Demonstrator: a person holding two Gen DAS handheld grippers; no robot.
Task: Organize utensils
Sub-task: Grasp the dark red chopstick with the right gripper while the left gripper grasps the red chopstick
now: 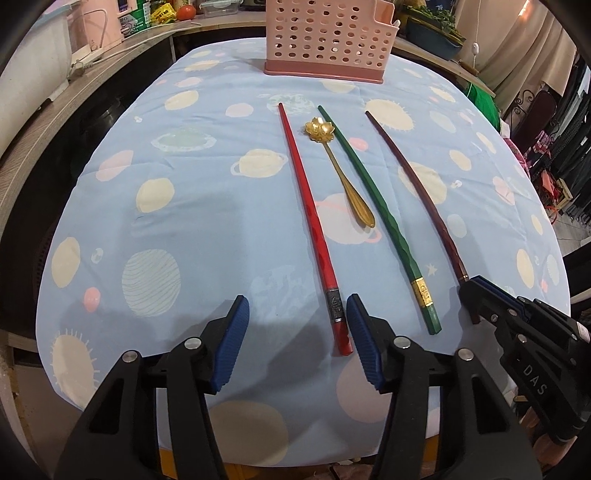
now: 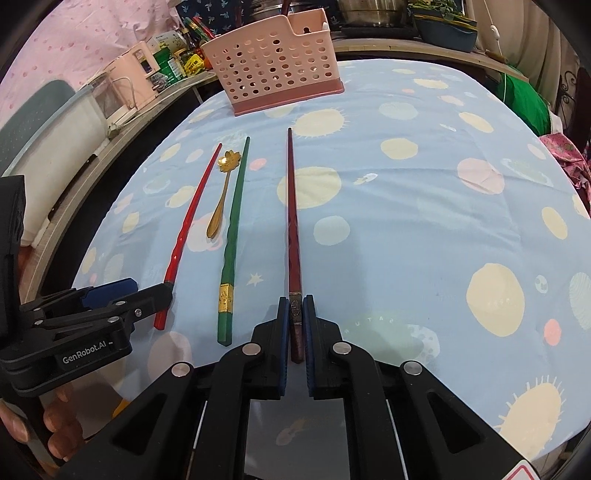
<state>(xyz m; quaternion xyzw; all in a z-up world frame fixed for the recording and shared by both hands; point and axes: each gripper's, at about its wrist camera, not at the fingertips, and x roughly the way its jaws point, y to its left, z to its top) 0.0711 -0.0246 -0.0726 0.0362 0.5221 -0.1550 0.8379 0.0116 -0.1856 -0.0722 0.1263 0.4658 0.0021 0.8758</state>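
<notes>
On the surface point(image 2: 406, 221), my right hand-held gripper point(image 2: 295, 317) pinches the maroon chopstick point(image 2: 293, 221); my left hand-held gripper point(image 1: 299, 325) gapes wide beside the red chopstick point(image 1: 306, 206).

I am in a lived-in home kitchen or dining corner. Under my jaws lies a blue tablecloth point(image 1: 192, 206) printed with planets and suns. Ahead of me stands a pink perforated utensil basket point(image 1: 328, 37). Off to my left runs a wooden counter point(image 1: 74, 88) crowded with a pink appliance point(image 2: 122, 88), food packets and a tomato point(image 1: 185, 12). Beyond the basket sit steel pots point(image 2: 369, 13), with potted greenery point(image 1: 436, 22) far right
</notes>
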